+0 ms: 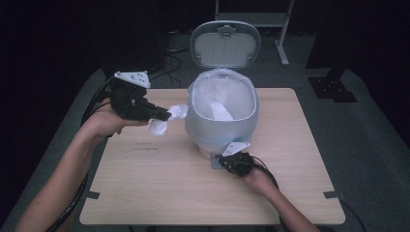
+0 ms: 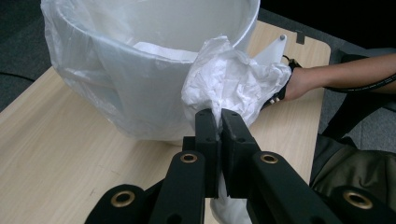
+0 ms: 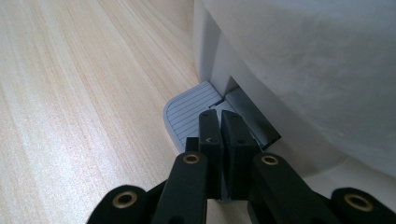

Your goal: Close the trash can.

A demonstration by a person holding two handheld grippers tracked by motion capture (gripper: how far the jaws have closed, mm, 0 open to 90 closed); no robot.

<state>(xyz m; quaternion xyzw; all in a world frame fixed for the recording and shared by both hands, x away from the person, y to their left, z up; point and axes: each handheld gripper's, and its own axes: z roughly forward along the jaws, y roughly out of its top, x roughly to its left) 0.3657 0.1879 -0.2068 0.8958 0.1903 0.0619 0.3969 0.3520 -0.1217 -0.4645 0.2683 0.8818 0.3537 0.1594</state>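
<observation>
A pale grey pedal bin (image 1: 221, 113) lined with a clear plastic bag stands mid-table, its lid (image 1: 225, 44) tipped up at the back. My left gripper (image 1: 167, 116) hovers just left of the bin's rim, shut on a crumpled white wad of paper (image 1: 178, 111). In the left gripper view the wad (image 2: 229, 79) bulges above the closed jaws of that gripper (image 2: 218, 116), close against the bin wall (image 2: 140, 93). My right gripper (image 3: 219, 116) is shut with nothing in it, its tips resting on the ribbed foot pedal (image 3: 187, 116) at the bin's front base (image 1: 215, 163).
A white sheet (image 1: 220, 111) lies inside the bin. The wooden table (image 1: 145, 183) has bare surface in front and to the left. Cables trail off its left edge, and dark floor with stand legs (image 1: 283, 48) lies beyond.
</observation>
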